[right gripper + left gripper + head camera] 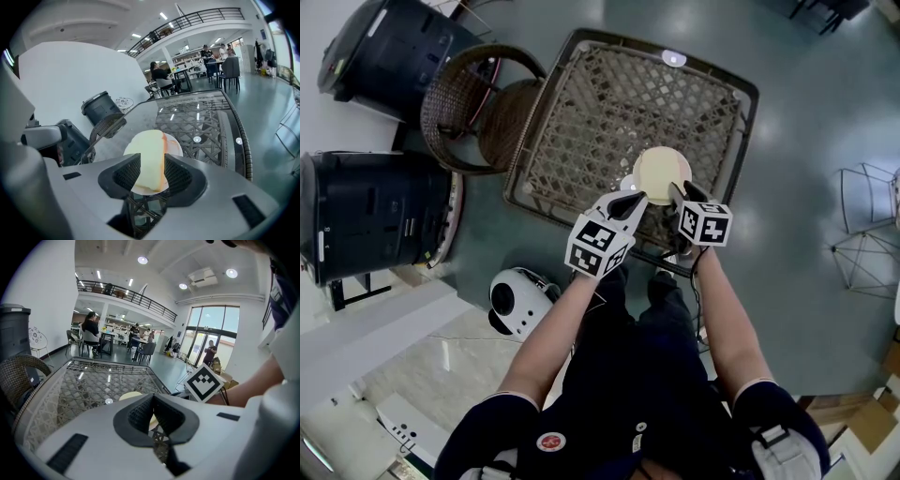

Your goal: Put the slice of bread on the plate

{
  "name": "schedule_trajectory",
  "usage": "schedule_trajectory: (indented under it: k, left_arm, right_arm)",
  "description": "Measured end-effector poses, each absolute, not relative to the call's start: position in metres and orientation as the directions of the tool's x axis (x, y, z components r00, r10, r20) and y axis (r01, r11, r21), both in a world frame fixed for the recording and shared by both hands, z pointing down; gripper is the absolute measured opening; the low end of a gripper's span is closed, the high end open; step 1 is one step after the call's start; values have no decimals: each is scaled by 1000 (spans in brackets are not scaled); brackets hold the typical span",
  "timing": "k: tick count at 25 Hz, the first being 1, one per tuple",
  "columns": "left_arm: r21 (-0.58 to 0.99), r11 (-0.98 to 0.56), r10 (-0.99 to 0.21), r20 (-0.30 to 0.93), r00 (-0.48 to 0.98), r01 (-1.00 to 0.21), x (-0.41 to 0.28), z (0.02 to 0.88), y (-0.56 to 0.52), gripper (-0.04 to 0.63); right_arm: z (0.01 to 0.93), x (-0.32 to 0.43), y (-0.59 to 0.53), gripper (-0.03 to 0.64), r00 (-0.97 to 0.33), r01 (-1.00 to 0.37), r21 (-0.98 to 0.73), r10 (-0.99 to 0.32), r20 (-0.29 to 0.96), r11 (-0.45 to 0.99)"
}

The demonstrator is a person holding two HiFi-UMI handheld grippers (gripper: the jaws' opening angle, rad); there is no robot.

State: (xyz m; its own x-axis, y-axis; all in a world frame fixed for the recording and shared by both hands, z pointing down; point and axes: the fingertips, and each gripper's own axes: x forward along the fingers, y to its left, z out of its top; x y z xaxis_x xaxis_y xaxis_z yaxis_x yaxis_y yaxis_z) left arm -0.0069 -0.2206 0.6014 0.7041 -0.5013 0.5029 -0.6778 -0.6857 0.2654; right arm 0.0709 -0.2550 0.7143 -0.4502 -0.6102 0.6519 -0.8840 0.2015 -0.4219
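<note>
Right gripper (152,157): your jaws are standing wide, one on each side of the slice of bread (149,143), which is lying flat on the plate (175,142). Are you letting go?

You are doing the release, I'd judge: the bread is resting on the plate, so you are needing only to draw straight back without dragging the crust. Your left gripper (153,396) is idling, jaws together and empty

What are you not seeing?

Your gripper's body is covering the slice's near end, whether a pad is brushing the crust is hard to tell, and in the head view bread and plate are merging into one pale disc
</note>
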Motion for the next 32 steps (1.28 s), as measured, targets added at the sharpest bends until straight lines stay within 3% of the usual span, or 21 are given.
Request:
schedule_trajectory:
  k: [8, 15, 32]
  left_arm:
    - [279, -695, -523, 437, 732, -663, -2, 581, -229, 5]
    - [318, -718, -514, 358, 779, -619, 11, 547, -230, 6]
    - [255, -769, -554, 193, 810, -587, 12, 446, -222, 5]
  right_arm:
    - [654, 72, -264, 129, -497, -859, -416, -680, 539, 298]
    - [585, 76, -261, 8, -522, -840, -400, -744, 417, 366]
    - [461, 60, -237, 8, -597, -793, -308, -771, 222, 525]
